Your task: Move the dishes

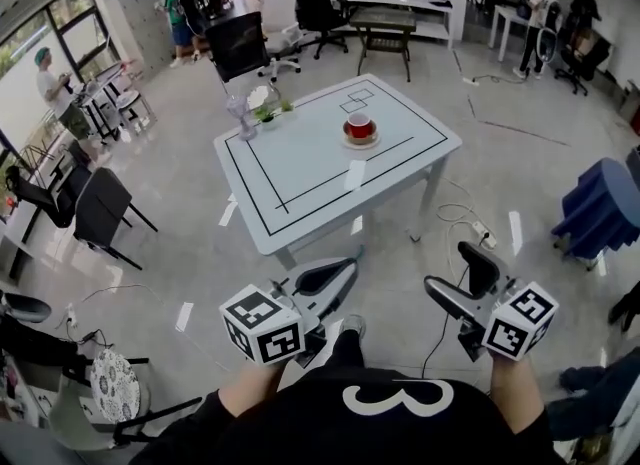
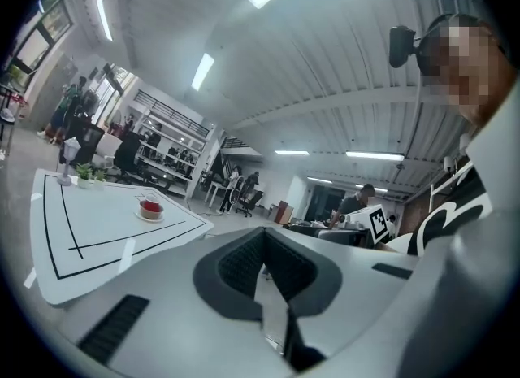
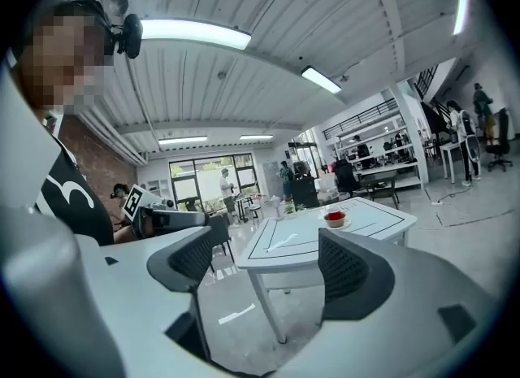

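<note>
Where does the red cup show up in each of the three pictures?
Head view: red cup upper centre, on the white table.
Left gripper view: red cup at left, on the table.
Right gripper view: red cup right of centre, on the table.
Shared landmark: the black-lined white table.

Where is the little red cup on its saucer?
In the head view, the red cup sits on the white table, toward its far side, right of the small green plants.
</note>
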A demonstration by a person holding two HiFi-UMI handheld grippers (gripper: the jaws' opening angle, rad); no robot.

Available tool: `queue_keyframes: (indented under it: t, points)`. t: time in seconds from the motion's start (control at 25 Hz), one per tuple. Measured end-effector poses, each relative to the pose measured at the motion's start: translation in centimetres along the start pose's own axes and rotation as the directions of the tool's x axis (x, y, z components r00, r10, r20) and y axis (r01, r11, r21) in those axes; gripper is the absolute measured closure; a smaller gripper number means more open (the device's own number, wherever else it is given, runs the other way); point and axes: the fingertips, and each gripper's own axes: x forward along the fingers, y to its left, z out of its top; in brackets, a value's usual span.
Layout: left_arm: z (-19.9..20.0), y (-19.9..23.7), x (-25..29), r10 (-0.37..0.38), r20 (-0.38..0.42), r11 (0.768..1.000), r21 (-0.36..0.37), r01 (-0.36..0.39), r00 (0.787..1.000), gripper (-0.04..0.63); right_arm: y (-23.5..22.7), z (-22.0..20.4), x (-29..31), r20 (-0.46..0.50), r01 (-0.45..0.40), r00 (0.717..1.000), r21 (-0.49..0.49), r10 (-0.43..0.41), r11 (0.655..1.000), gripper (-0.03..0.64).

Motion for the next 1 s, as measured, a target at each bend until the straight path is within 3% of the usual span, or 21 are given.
queue_keyframes:
  t: [0.56, 1.0]
  points:
    - [5.7, 23.1, 9.7, 0.03, -0.063, 0.997, -0.073, -0.035, 0.998, 0.592, -14.4, 5.3, 20.3, -0.085, 0.063, 0.995, 0.069, -0.057, 0.996, 0.236]
    - [4.7, 29.2, 13.1, 0.045, -0.119, 0.992, -0.108, -0.058, 0.992, 0.592, -18.6, 3.9, 25.1, -0.143, 0.077, 0.988, 0.115, -0.06, 0.99, 0.253]
